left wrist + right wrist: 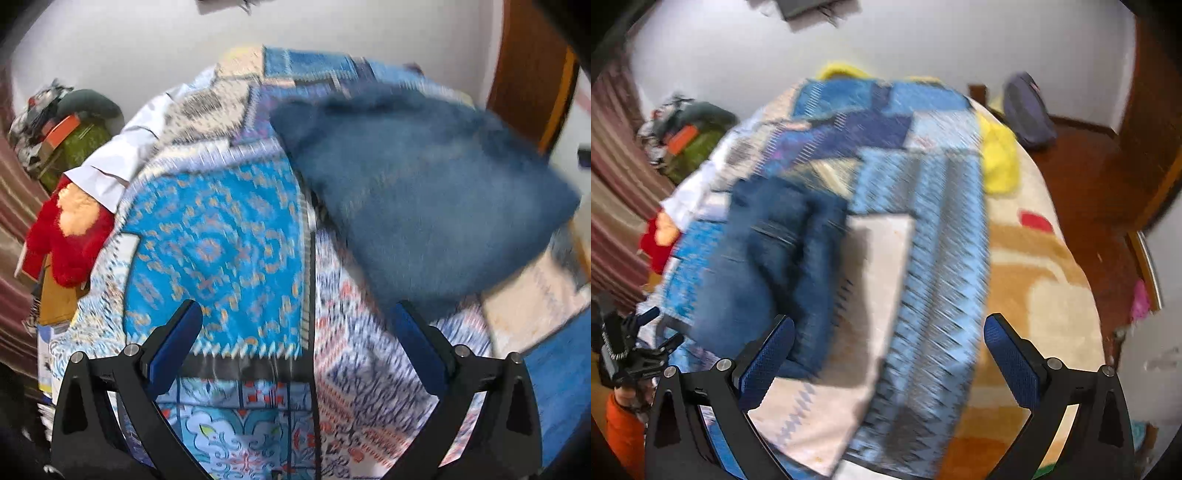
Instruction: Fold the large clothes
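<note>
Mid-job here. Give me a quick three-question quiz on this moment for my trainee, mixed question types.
1. True or false: the left gripper is clamped on the jeans.
2. Multiple choice: in the right wrist view, the jeans lie toward which side of the bed? A) its left B) its right C) off the bed, on the floor
3. Fill in: the fingers of the right gripper stand ____, with nothing between them.

Key: 1 false, both its fingers are spread and empty; 2 A; 3 open.
</note>
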{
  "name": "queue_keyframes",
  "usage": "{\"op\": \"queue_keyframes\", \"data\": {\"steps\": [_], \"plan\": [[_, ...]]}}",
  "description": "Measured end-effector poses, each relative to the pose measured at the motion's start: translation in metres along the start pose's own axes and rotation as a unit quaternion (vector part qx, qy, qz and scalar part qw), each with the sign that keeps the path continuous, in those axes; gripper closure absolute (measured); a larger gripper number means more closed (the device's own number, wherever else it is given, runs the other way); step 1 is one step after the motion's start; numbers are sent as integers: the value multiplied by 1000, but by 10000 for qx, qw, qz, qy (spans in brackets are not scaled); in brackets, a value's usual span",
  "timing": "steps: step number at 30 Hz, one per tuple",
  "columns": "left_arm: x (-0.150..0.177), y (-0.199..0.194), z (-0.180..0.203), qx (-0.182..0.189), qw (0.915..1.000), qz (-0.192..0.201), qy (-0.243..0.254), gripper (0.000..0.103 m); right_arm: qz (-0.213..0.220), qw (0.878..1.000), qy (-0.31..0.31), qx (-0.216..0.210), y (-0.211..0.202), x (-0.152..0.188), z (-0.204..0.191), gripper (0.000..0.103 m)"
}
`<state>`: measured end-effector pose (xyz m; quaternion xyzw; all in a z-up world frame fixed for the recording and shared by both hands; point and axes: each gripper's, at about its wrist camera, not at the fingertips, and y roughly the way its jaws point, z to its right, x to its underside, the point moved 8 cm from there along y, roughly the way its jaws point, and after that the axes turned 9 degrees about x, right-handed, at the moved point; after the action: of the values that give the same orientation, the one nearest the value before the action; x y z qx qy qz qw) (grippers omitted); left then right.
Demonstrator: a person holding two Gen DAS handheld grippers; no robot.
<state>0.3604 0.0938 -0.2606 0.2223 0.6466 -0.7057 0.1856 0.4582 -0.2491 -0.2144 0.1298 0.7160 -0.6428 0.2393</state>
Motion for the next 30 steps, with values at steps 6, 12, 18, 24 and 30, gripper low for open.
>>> {"op": "queue_keyframes", "data": {"steps": [6,12,18,24,30], "plan": [[-62,-10,-3,501,9965,496,-442,0,253,9964,-629,-507,3,-37,-86,0],[-97,36,4,875,9931,303,-724,0,-138,9895,-1344,-506,57,-56,-146,0],[-86,91,4,706,9942,-215,-782,0,-687,9854,-1557,2,119,-62,-122,0],[-71,92,-38,395,9914,-286,-1215,0,-829,9916,-837,-531,112,-69,-70,0],[-59,53,-90,23,9880,-99,-1543,0,-544,9943,-903,-150,90,-65,-47,0]]}}
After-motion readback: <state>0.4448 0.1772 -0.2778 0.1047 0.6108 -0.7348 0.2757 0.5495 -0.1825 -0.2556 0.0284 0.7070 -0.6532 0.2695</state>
